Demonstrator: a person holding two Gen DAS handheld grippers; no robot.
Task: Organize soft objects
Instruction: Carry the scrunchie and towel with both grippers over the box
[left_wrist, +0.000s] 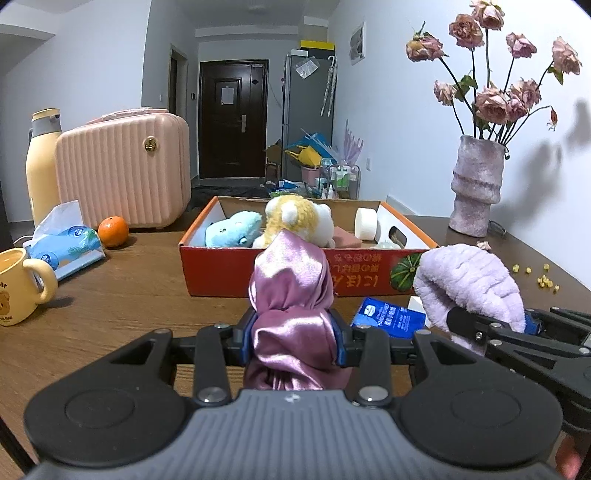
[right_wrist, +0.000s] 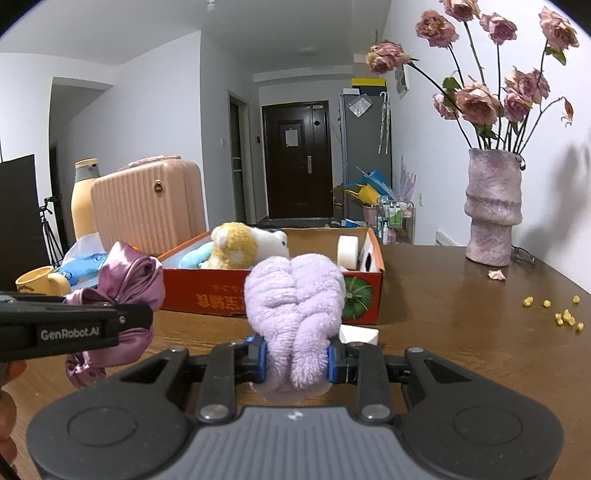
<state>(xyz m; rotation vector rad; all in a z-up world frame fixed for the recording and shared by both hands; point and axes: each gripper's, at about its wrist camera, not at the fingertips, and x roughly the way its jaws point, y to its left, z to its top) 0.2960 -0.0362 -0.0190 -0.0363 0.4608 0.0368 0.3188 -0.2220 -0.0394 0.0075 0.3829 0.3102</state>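
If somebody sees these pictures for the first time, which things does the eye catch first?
First, the two held cloths: a shiny pink satin cloth in the left gripper, a fluffy lilac towel in the right gripper. Behind them stands the red box with plush toys; dried roses rise at right.

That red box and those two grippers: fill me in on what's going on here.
A person is sorting soft things. The left hand-held gripper is shut on a shiny pink satin cloth; the right hand-held gripper is shut on a fluffy lilac towel. Both hang before the red cardboard box, which already holds plush toys.
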